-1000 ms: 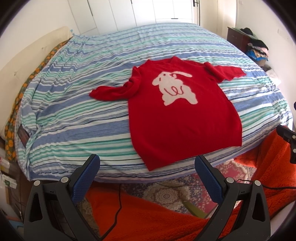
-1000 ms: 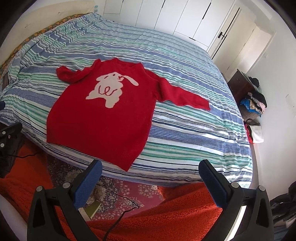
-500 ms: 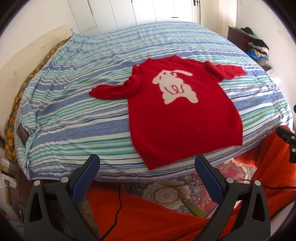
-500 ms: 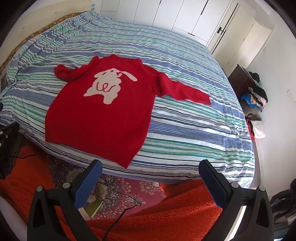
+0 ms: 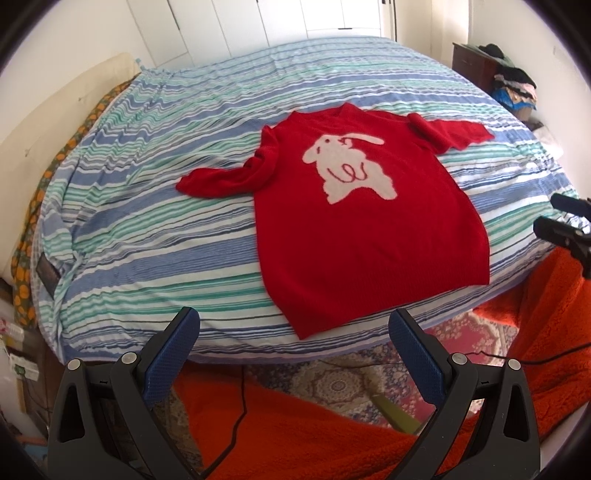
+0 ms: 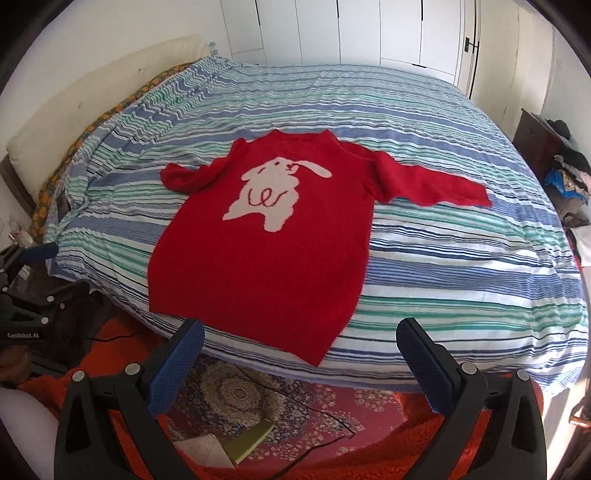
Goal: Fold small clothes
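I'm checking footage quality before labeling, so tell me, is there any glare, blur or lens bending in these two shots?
Left wrist view: strong fisheye, the striped bed bulges like a dome, corners vignette black, daylight washes out the right edge. Right wrist view: same bending, wardrobe doors curve; red sweater sharp, evenly lit. No motion blur in either; both tongs cast no visible shadow on the bed.

left gripper jaws wide apart, empty (right gripper likewise), both held level.

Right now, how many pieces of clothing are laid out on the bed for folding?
1. A red sweater with a white animal design lies flat, front up, on the striped bed cover, its hem near the bed's near edge. A pile of clothes sits off the bed on dark furniture.
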`<state>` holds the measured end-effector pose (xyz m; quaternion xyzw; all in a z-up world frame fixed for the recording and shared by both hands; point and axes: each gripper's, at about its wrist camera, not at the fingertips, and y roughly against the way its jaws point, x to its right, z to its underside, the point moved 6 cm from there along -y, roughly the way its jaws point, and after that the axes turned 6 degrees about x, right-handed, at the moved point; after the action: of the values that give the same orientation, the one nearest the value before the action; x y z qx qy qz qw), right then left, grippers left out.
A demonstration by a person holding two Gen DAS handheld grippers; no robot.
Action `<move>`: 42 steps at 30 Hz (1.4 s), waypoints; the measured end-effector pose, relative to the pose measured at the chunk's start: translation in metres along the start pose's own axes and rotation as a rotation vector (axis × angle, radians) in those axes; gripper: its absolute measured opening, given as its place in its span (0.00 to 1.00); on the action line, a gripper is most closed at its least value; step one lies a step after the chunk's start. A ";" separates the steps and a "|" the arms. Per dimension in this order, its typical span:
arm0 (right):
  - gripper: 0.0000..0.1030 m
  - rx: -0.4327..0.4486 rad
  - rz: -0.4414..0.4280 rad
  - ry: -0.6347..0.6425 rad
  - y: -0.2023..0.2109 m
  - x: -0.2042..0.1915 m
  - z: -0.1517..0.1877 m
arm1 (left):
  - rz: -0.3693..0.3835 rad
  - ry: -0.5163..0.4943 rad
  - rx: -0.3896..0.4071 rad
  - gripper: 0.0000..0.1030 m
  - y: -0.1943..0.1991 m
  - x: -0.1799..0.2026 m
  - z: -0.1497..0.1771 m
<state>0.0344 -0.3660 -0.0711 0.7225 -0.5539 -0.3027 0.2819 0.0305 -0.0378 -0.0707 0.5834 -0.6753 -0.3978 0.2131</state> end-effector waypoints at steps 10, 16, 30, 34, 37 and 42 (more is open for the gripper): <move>0.75 0.138 0.009 -0.650 -0.122 0.293 -0.057 | -0.042 -0.026 -0.042 0.99 -0.008 0.005 -0.004; 0.71 0.202 -0.048 -0.952 -0.179 0.376 -0.084 | -0.082 -0.023 -0.091 0.99 -0.022 0.005 -0.010; 0.04 0.281 0.105 -0.842 -0.156 0.413 -0.128 | -0.076 -0.006 -0.196 0.99 -0.063 0.007 -0.009; 0.04 0.267 0.234 -0.875 -0.125 0.443 -0.091 | -0.025 0.006 -0.236 0.99 -0.077 0.014 -0.005; 0.05 0.175 0.281 -0.859 -0.136 0.442 -0.068 | -0.014 -0.030 -0.219 0.99 -0.077 0.024 -0.010; 0.05 0.146 0.367 -0.866 -0.137 0.440 -0.042 | -0.010 -0.025 -0.199 0.99 -0.073 0.018 -0.011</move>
<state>0.2417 -0.7593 -0.2000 0.4380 -0.7588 -0.4816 0.0225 0.0798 -0.0589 -0.1247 0.5575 -0.6322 -0.4713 0.2596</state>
